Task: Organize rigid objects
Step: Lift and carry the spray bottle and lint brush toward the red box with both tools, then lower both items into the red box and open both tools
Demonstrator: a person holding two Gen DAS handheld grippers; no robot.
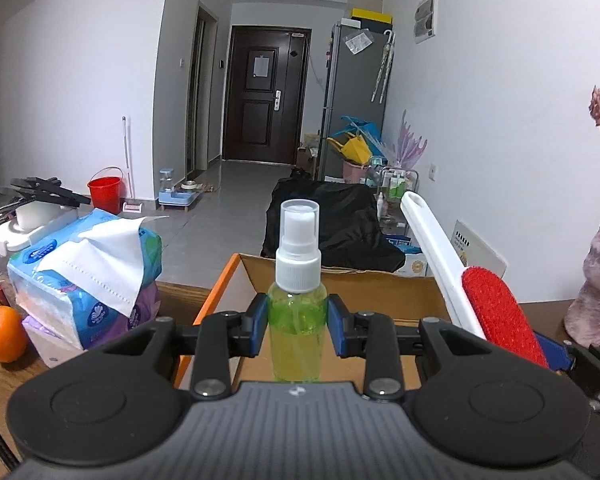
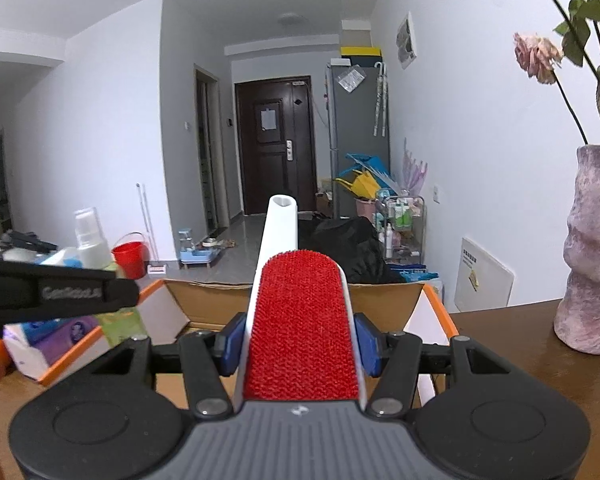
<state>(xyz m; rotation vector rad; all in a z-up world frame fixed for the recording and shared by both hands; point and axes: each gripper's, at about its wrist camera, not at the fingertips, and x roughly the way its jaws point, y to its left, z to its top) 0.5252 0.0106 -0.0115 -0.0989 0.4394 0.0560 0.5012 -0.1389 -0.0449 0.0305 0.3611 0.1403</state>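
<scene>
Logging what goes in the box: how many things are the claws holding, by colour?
Green: 1, the spray bottle in the left claw
Red and white: 1, the lint brush in the right claw
Total: 2

White walls, grey tiled floor, dark door, grey fridge

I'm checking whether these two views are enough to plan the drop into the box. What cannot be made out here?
- Floor of the cardboard box: hidden in both wrist views by the gripper bodies, so its contents are unknown.
- Base of the spray bottle: left wrist view, cut off by the left gripper.
- Lower end of the lint brush: right wrist view, behind the right gripper.
- Vase: cut by both frames' right edges.
</scene>
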